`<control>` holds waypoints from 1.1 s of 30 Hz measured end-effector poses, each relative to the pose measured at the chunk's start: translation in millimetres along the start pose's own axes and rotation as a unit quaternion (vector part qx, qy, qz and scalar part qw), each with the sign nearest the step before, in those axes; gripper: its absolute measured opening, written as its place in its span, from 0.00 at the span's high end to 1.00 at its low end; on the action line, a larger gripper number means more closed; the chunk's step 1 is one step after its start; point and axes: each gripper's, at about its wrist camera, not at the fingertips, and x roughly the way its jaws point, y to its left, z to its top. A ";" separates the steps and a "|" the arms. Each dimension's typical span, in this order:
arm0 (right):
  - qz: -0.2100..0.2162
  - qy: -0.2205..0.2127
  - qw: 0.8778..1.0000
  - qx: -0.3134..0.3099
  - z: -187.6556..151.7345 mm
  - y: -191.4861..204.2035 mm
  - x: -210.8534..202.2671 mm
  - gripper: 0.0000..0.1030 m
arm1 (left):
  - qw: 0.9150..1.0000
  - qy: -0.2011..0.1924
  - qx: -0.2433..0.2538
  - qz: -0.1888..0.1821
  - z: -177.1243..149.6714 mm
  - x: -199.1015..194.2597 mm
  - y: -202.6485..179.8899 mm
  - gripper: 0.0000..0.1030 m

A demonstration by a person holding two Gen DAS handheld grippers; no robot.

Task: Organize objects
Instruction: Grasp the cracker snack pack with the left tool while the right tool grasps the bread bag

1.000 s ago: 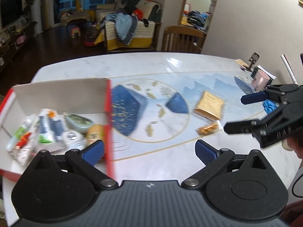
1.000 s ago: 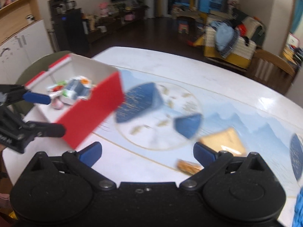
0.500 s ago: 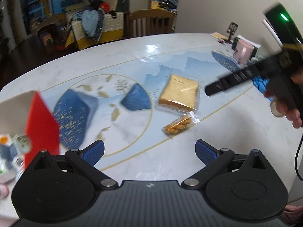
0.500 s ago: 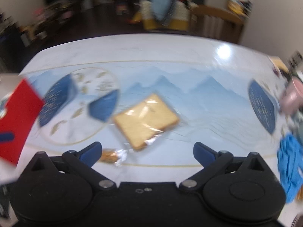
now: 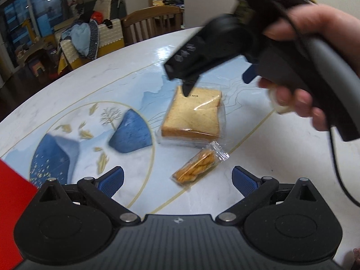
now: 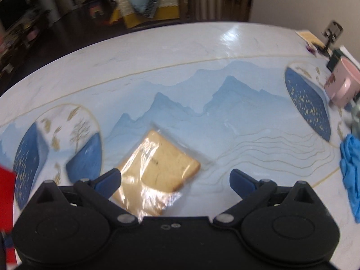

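Bread slice in its clear wrapper (image 6: 157, 171) is what you're lining up on right now. It's lying flat on the worktop (image 6: 202, 72), just past the blue mountain print, with the little snack packet (image 5: 199, 166) just beside its near corner in the left view. Your right tongs (image 6: 175, 178) are spread wide and empty, hovering right over the near part of the bread, so I'd call this the reach-in step before a pick.

Next move, I reckon: drop lower, get one finger each side of the slice, and squeeze gently, since soft bread in slippery film will squash or slide if you clamp hard. Left tongs (image 5: 177, 181) are also released with nothing in them, parked short of the snack packet.

Stuff I can't really make out:
- the red box (image 5: 13, 213) only shows as a corner at the left edge, so its contents are out of sight
- from the left camera your right hand (image 5: 315, 51) and the tool body cover the far worktop
- the near edge of the bread is hidden behind the right tongs' body
- motion blur smears the printed text on the wrapper
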 end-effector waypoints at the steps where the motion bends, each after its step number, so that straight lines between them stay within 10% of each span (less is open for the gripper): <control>1: -0.001 0.005 1.000 0.016 3.2 -0.6 5.2 0.00 | 1.000 0.001 0.001 -0.002 1.4 3.2 -0.2 0.00; 14: -0.029 0.026 0.996 0.085 31.6 10.2 45.3 0.00 | 0.999 0.008 0.039 -0.016 10.5 35.9 -1.6 0.00; 21: -0.085 0.043 0.995 0.020 26.6 30.8 58.6 0.00 | 0.997 0.003 0.068 -0.030 11.7 43.7 -3.4 0.01; 33: -0.028 0.081 0.996 -0.038 -6.7 4.1 52.2 0.02 | 0.991 0.025 0.118 -0.050 6.0 63.5 -19.7 0.16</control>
